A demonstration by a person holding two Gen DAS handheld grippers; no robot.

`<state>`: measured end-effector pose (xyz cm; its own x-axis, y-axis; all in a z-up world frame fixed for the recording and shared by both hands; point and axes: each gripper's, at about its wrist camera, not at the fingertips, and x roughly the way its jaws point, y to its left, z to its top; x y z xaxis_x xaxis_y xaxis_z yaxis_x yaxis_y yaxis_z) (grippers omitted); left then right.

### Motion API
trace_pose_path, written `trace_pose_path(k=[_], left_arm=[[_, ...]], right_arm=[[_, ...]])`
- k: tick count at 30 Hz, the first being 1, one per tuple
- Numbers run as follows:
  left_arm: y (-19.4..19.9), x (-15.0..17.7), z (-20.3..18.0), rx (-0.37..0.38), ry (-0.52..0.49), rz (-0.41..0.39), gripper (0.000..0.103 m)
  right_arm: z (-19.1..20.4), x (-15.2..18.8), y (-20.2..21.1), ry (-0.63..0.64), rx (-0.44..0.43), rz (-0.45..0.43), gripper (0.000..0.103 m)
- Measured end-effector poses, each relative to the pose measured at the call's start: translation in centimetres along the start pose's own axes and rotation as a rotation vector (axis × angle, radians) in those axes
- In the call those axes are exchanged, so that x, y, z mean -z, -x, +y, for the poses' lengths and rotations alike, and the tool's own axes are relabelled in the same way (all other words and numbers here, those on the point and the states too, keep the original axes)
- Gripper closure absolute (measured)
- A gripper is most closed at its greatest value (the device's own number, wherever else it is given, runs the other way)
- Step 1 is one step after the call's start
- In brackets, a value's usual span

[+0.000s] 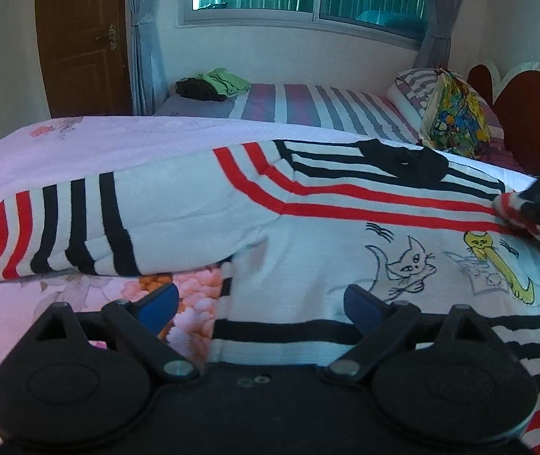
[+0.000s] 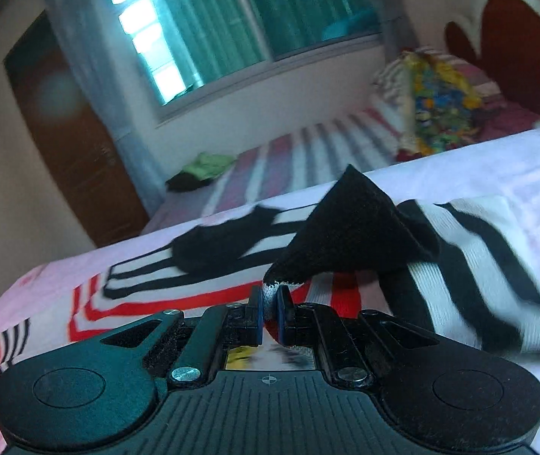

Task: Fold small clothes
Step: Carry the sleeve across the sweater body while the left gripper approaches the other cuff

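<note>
While left gripper (image 1: 258, 303) gapes over shirt (image 1: 307, 204), right gripper (image 2: 269, 316) pinches sleeve cuff (image 2: 345, 235).

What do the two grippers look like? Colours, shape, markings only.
Both are matte black plastic. The left gripper has two linkage arms with silver pivot screws, round teardrop housings either side and blue pads on its fingers. The right gripper has the same build, blue pads, a ribbed base plate and a small crosshair mark at centre. No cables, sleeves or hands visible.

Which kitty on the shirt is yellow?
The right-hand cat, nearer the right hand-held gripper. It is filled in yellow; the other cat beside it is only a black outline on white.
</note>
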<state>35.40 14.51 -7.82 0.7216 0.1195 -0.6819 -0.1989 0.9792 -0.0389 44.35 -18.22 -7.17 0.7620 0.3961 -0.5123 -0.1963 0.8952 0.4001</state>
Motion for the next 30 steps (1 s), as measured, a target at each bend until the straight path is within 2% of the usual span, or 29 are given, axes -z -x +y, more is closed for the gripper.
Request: trace_pose_path(k=[6, 9, 11, 12, 13, 14, 15, 17, 21, 24, 26, 30], left_arm=[[-1.0, -0.1, 1.3, 0.046, 0.019, 0.006, 0.011], [-1.1, -0.3, 2.1, 0.079, 0.028, 0.005, 0.016], [-1.2, -0.4, 2.5, 0.103, 0.034, 0.008, 0.022], [-1.3, -0.6, 2.5, 0.117, 0.037, 0.008, 0.022], [-1.3, -0.8, 2.6, 0.129, 0.038, 0.008, 0.022], [-1.4, -1.1, 2.6, 0.140, 0.036, 0.004, 0.022], [-1.4, -1.5, 2.5, 0.148, 0.033, -0.001, 0.022], [-1.7, -2.2, 2.1, 0.171, 0.022, -0.006, 0.025], [-2.7, -3.2, 0.0, 0.247, 0.007, -0.017, 0.027], [-4.5, -3.6, -2.8, 0.320, -0.032, -0.014, 0.028], [-5.9, -3.9, -4.5, 0.350, -0.068, -0.005, 0.033], [-8.1, -4.4, -6.8, 0.353, -0.128, -0.010, 0.033]], right_arm=[[3.7, 2.3, -3.1, 0.055, -0.012, 0.057, 0.096], [5.4, 3.4, -5.1, 0.089, -0.010, 0.097, 0.096], [6.5, 4.4, -6.6, 0.093, -0.041, 0.141, 0.096], [7.1, 4.9, -7.2, 0.107, -0.051, 0.171, 0.085], [7.7, 5.4, -7.4, 0.134, -0.063, 0.168, 0.063], [8.4, 5.8, -7.1, 0.161, -0.090, 0.150, 0.054], [8.9, 6.0, -6.7, 0.173, -0.096, 0.137, 0.051], [8.9, 6.1, -5.4, 0.168, -0.088, 0.095, 0.051], [6.8, 5.7, -2.1, 0.068, -0.056, 0.014, 0.051], [4.7, 5.2, -0.1, 0.008, -0.016, -0.014, 0.051], [3.3, 4.6, 1.6, -0.014, 0.001, -0.026, 0.051], [1.1, 4.1, 4.1, -0.042, 0.040, -0.048, 0.051]])
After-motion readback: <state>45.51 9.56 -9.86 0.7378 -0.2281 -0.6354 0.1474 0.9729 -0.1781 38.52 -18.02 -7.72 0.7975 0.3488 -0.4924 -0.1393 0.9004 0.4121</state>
